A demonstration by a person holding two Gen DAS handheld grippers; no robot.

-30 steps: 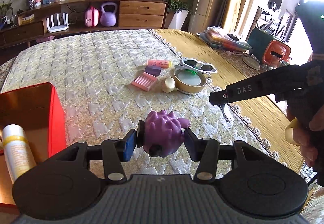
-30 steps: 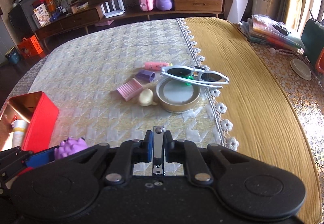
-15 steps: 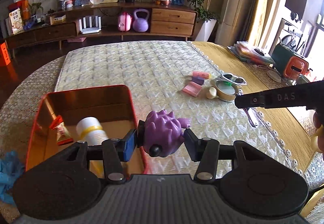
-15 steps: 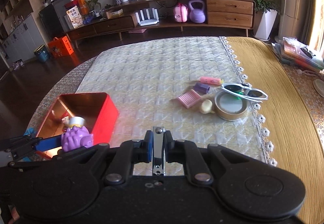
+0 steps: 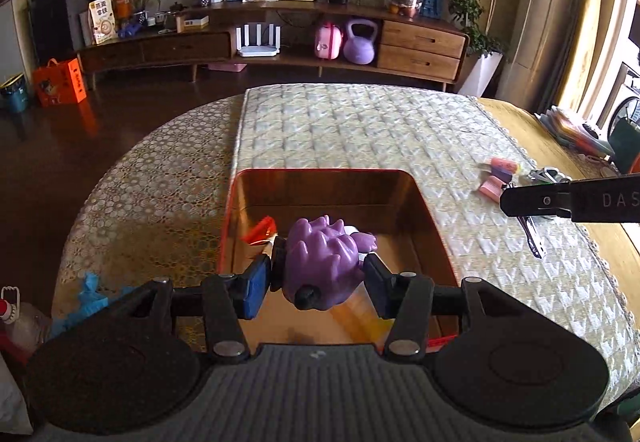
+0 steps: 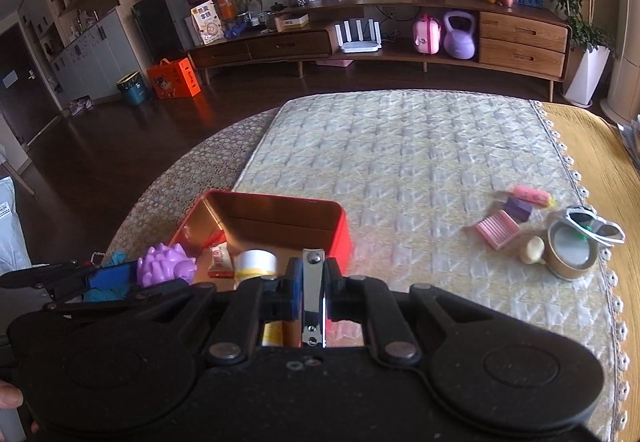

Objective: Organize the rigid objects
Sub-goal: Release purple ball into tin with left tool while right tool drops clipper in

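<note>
Quilted table [image 6: 400, 146], red tin [image 6: 340, 226], pink comb [image 6: 497, 229], sunglasses [image 6: 596, 226]

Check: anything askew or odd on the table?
One thing: the white sunglasses sit tilted across the rim of the round tin, not flat on the cloth. The red box stands level; nothing looks spilled or damaged.

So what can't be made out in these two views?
- Left wrist view: the red tin's near floor is hidden behind the purple spiky toy and left hand-held gripper.
- Right wrist view: the nail clipper's lower end is cut off by the right hand-held gripper.
- Snack packet: print too small.
</note>
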